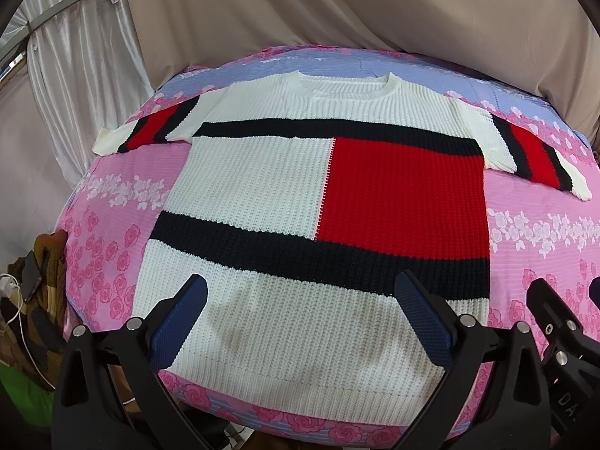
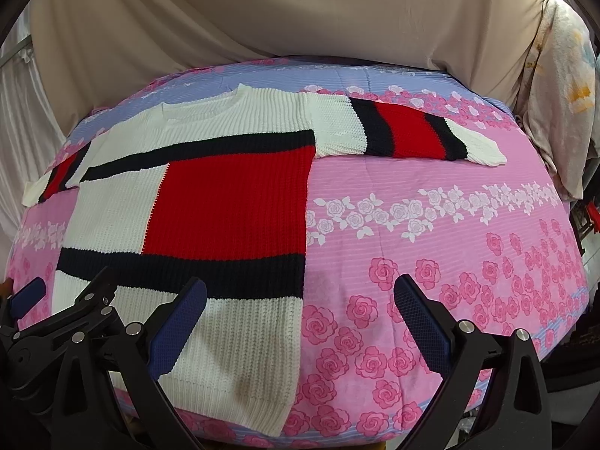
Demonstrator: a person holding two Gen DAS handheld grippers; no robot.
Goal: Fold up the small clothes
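A knitted short-sleeved sweater [image 1: 300, 195] in white, red and black blocks lies flat and face up on a pink rose-print sheet [image 1: 543, 232], collar away from me, both sleeves spread out. My left gripper [image 1: 300, 300] hovers open above the sweater's white hem area, nothing between its blue pads. The right gripper [image 2: 300, 303] is open too, over the sweater's [image 2: 210, 210] right bottom edge and the sheet [image 2: 431, 225] beside it. The right sleeve [image 2: 405, 135] stretches to the right. Each gripper's black frame shows at the edge of the other's view.
Beige drapes [image 1: 337, 7] hang behind the bed. At the left stand white curtains [image 1: 75, 56], with brown clothes, a white charger and a cable [image 1: 11, 288] on the floor side. A pale floral cloth [image 2: 562, 93] hangs at the right.
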